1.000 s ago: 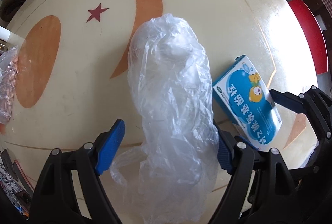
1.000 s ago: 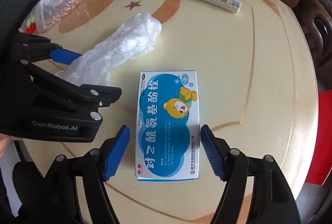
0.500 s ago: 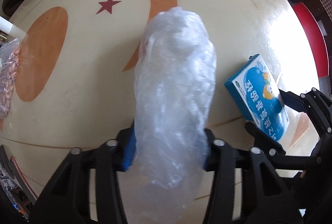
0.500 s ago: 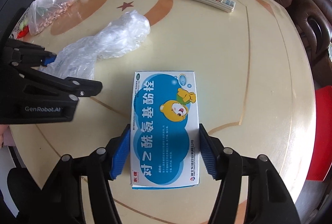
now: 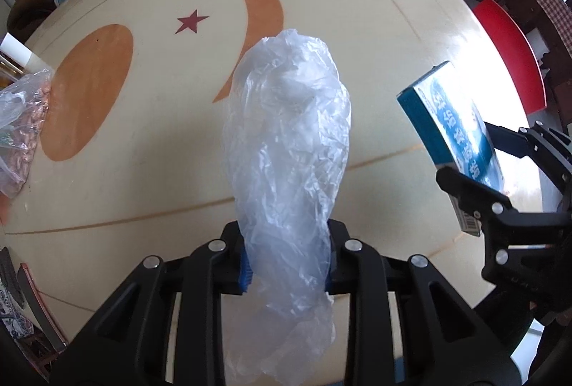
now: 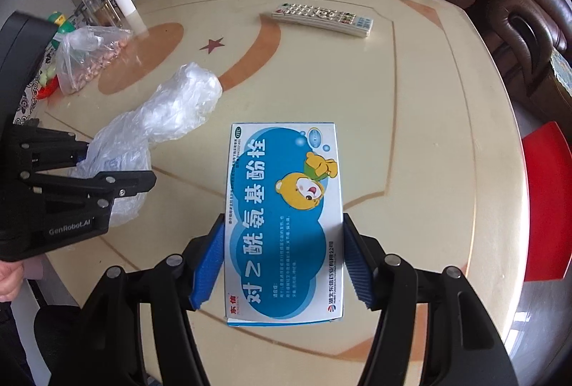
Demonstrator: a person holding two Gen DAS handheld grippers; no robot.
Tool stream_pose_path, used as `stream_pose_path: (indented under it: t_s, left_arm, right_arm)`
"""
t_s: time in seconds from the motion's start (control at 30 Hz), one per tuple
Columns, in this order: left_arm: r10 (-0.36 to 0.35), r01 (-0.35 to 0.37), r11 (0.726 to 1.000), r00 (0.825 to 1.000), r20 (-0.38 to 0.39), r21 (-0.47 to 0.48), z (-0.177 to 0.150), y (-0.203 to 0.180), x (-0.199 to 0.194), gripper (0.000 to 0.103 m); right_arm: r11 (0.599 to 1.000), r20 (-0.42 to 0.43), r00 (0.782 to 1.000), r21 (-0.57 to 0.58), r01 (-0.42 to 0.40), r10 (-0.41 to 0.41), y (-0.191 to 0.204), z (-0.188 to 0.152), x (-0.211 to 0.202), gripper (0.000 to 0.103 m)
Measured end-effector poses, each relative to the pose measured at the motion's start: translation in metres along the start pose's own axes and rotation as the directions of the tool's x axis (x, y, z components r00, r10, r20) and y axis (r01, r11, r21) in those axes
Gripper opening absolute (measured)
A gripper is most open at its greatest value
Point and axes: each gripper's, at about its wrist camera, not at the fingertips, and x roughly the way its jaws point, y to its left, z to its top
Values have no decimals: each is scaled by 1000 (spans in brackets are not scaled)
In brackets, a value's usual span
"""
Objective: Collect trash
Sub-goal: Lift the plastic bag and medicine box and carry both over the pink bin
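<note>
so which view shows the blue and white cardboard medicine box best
The right wrist view: the blue and white cardboard medicine box shows its whole printed face, clamped by the right gripper. The left wrist view catches it edge-on, glare-washed.

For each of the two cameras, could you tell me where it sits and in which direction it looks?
Left wrist: on the left tool, looking steeply down along its fingers at the crumpled plastic bag they pinch, table beyond; right tool at right edge.
Right wrist: on the right tool, looking down at the blue medicine box it clamps; left tool and part of a hand at left.
Shared: bag, box, remote control, bag of peanuts, both tools.
</note>
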Motion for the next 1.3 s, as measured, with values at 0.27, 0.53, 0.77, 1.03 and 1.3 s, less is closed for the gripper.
stream_pose_path:
  t_s: [0.27, 0.53, 0.77, 1.03, 1.3]
  left_arm:
    - [35, -38, 999, 992, 120, 26, -41, -29, -49, 28]
    - [51, -66, 996, 971, 235, 57, -82, -73, -89, 28]
    - [48, -76, 993, 957, 288, 87, -129, -94, -119, 28]
    - [25, -74, 986, 950, 310, 147, -177, -125, -139, 28]
    - [6, -62, 977, 964, 266, 205, -218, -149, -121, 28]
  right_arm:
    - [1000, 65, 998, 23, -9, 7, 4, -27, -48, 60]
    - [1000, 135, 991, 10, -7, 6, 18, -74, -106, 60]
    - [1000, 187, 982, -6, 2, -1, 30, -118, -155, 60]
    - [1000, 205, 979, -10, -7, 9, 42, -172, -188, 60]
    - [1000, 186, 982, 6, -20, 18, 47, -221, -193, 60]
